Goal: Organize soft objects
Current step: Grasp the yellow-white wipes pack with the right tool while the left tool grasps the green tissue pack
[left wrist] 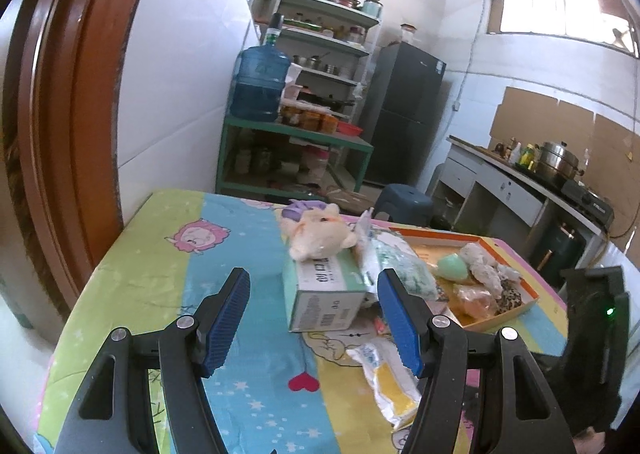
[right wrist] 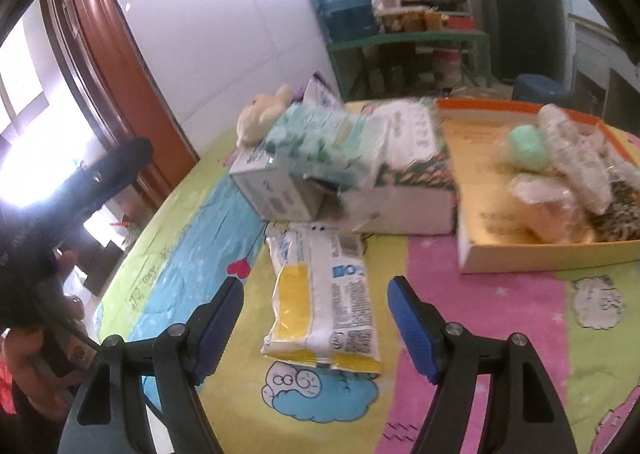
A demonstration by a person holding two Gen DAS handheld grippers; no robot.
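My left gripper is open and empty, just short of a tissue box with a cream plush toy lying on top. My right gripper is open above a yellow and white soft pack. The pack lies flat on the cloth in line with the gap between the pads, which do not touch it. An orange-rimmed cardboard tray holds a green egg-shaped soft thing, a white fuzzy toy and a bagged orange item. A bag of green and white pieces leans on the tissue box.
The table wears a cartoon-print cloth, and its left edge is close to a brown door frame. A white floral box lies between the tissue box and the tray. Beyond the table are a blue stool, a green shelf with a water jug and a dark fridge.
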